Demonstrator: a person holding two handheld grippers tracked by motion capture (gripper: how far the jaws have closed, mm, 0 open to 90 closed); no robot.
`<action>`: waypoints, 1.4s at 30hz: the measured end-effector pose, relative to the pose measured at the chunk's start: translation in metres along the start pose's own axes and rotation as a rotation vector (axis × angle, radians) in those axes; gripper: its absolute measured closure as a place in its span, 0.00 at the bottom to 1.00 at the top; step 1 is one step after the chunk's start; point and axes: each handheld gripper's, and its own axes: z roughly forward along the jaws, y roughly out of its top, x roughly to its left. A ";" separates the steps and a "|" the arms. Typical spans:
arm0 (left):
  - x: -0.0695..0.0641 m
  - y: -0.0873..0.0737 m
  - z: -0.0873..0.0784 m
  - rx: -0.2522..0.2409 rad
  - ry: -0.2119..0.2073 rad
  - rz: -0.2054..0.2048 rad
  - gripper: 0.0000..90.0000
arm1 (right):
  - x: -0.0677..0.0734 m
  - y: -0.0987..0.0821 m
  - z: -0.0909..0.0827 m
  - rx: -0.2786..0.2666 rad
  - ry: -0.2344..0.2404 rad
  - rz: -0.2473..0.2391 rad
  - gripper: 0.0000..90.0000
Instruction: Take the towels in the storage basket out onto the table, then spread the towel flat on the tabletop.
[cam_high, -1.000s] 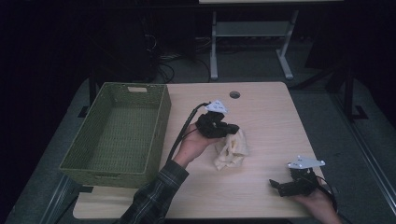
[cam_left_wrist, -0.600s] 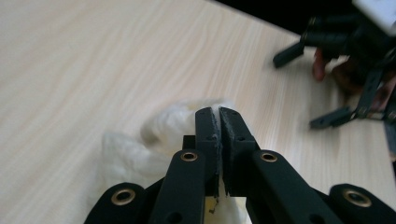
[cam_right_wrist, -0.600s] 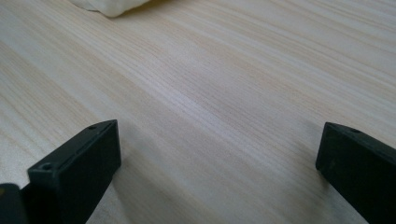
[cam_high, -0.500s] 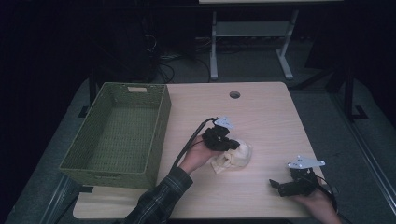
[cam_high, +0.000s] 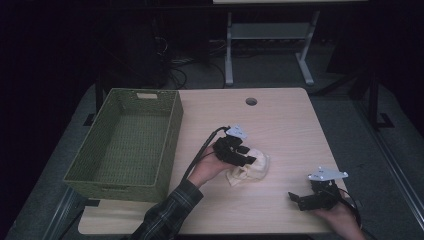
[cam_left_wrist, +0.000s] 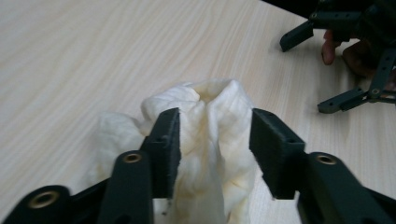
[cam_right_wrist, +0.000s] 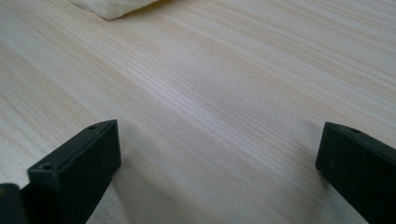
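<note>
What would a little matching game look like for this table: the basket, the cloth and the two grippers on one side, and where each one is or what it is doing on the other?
Things:
1. basket
2. cloth
3. left gripper
4. right gripper

Places or states:
A. crumpled in the middle of the table
B. jaws wide apart over bare wood, near the front right corner
C. green, nothing in it, at the table's left side
D. jaws have just been opening, with pale fabric between them

Pairs: 1-C, 2-A, 3-D, 4-B
</note>
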 end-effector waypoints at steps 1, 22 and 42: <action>-0.001 -0.001 -0.005 -0.006 0.010 -0.004 0.54 | 0.000 0.000 0.000 0.000 0.000 0.000 0.00; -0.002 -0.026 -0.005 0.024 0.058 -0.004 0.82 | 0.000 0.000 0.000 0.000 0.000 -0.001 0.00; 0.012 -0.001 -0.036 -0.082 0.171 -0.024 0.98 | 0.000 0.000 0.000 0.000 0.000 0.000 0.00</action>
